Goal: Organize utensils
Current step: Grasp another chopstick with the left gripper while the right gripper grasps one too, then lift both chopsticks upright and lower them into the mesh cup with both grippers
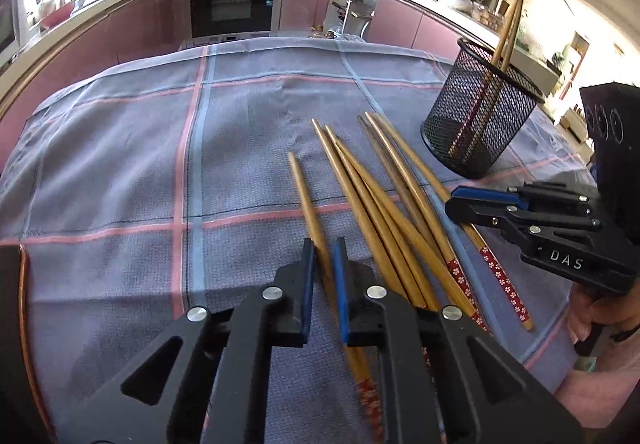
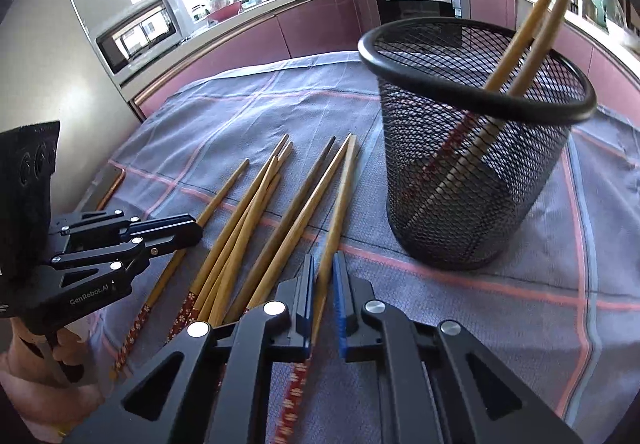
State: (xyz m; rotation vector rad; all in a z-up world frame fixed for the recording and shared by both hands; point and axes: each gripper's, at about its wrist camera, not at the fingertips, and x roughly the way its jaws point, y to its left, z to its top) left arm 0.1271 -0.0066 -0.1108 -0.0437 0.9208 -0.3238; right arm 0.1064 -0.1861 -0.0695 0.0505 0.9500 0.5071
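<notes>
Covering table: plaid cloth (image 1: 120,164), kitchen.

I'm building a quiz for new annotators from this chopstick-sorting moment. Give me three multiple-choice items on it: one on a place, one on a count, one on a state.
1. Where do the loose chopsticks lie?
A. on the cloth
B. on the kitchen counter
C. on a plate

2. How many chopsticks stand in the mesh cup?
A. none
B. two
C. five

3. How does the cup stand?
A. tipped on its side
B. upside down
C. upright

Answers:
1 A, the loose ones lie in a fan on the checked cloth beside the cup.
2 B, two sticks rise above its rim.
3 C, its open rim faces up.
</notes>
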